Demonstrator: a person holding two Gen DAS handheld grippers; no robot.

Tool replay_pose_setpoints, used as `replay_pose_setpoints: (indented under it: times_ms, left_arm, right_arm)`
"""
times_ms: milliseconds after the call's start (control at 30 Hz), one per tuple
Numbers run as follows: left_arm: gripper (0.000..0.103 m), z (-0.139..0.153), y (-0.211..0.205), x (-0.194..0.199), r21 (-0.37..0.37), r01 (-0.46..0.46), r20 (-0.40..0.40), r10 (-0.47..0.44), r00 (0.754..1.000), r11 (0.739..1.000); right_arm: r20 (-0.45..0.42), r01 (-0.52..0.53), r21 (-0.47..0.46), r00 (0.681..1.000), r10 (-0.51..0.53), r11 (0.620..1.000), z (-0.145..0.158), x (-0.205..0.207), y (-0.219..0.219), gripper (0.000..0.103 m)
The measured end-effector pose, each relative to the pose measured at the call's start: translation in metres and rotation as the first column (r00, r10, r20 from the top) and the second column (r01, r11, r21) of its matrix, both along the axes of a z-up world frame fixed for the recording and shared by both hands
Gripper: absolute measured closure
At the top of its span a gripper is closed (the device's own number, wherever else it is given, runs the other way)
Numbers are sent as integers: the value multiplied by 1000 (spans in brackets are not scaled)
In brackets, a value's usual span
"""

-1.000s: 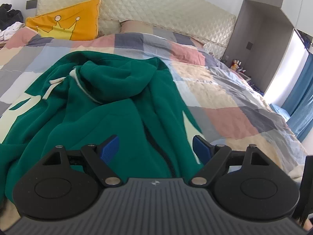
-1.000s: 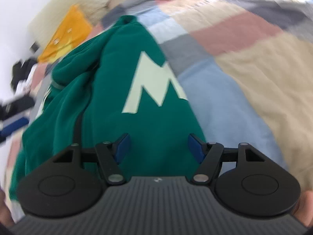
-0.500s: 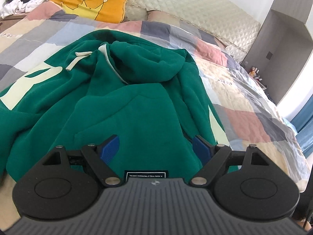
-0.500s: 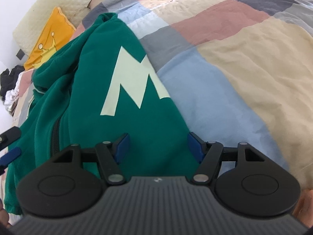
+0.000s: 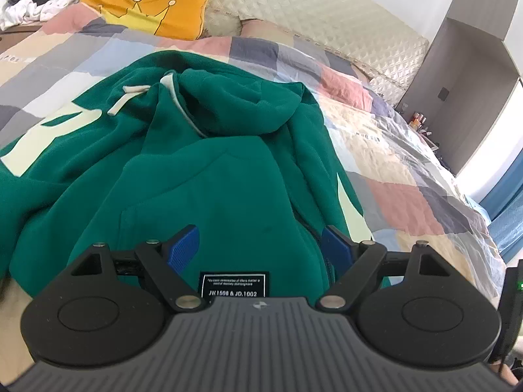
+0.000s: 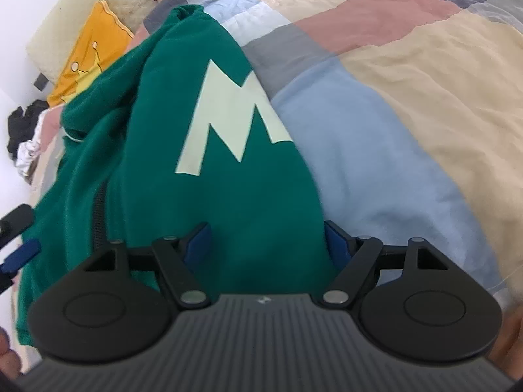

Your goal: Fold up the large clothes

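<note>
1. Hoodie [image 5: 209,176] (green, zip front, cream letters) lies on the bed [image 5: 402,170], hem toward the person, hood [image 5: 235,104] bunched at the far end near the yellow pillow [image 5: 153,9].
2. Left tool [image 5: 260,245]: jaws spread wide over the hem by the black label [image 5: 234,284]; pads not pressing cloth, nothing pinched.
3. Right tool [image 6: 266,240]: jaws opening, green cloth lies between them at the hoodie's right edge below the M [image 6: 228,124]; pads don't look to be pressing, so no grip.
4. Left tool's blue tip also shows at the left edge of the right wrist view, so both tools sit near the hem, well apart.
5. Progress: early, by my read. Hoodie is rumpled, one front panel looks flopped over the middle, hood not flattened, drawstring [image 5: 126,99] loose; no clean fold visible.
6. Left to do (judgement): grab hem corners, smooth or spread flat, sleeves in, then fold body. Sleeves not clearly visible here.
7. Risk: thick fleece may bunch, and the zip edge could slip if pinched shallow.
</note>
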State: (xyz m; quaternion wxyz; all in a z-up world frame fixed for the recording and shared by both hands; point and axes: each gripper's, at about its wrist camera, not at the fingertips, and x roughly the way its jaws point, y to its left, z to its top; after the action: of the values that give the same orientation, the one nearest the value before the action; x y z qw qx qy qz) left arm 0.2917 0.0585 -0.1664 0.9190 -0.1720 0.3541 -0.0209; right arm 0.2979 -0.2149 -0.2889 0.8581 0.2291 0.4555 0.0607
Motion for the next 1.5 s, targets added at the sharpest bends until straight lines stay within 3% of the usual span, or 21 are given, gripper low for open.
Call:
replay_pose_setpoints:
  times_ms: [133,233,333,400,500,667,800,1033,1267,1367,1500]
  left_arm:
    - [18,0,2,-5,-79,20,-13,-21,1000,997]
    - [18,1,0,-9,-75,18,-9,-19,1000,997]
    - [18,2,-2,-12,-65,14,-9,-15,1000,998]
    - [18,3,-1,-13,-80,14,-9,-15,1000,997]
    - [18,2,0,-14,-86,7,-14,-8,1000,996]
    - [18,3,2,-14,-84,0,-10,0,1000,996]
    - [18,4,3,-16,-80,-3,-5,2,1000,997]
    - [18,1,3,-11,-76,-13,-10,12,1000,997]
    - [18,0,5,-8,-80,-11,1,11,1000,997]
    - [18,-3,6,-4,-116,16,5,-15,1000,993]
    - [18,-7,1,6,-120,47,5,-47,999,992]
  right_arm:
    - [-3,-1,-24,1000,0,1000,-3,0,4,29]
    - [-1,-24,-78,1000,24,997,-1,-3,10,38]
    - [3,-33,-140,999,34,990,1,-3,13,62]
    - [11,-41,-150,999,43,988,4,-4,16,86]
    - [40,-53,-186,997,61,981,9,-8,22,93]
    - [106,-14,-181,994,34,983,28,-17,16,95]
    - [187,10,-239,982,36,971,58,-23,4,95]
    - [254,84,-302,967,-5,949,108,12,-62,95]
    - [301,188,-477,953,-41,859,153,82,-146,96]
    - [342,222,-541,939,-29,811,171,115,-163,96]
    - [372,245,-572,928,-19,783,186,159,-170,96]
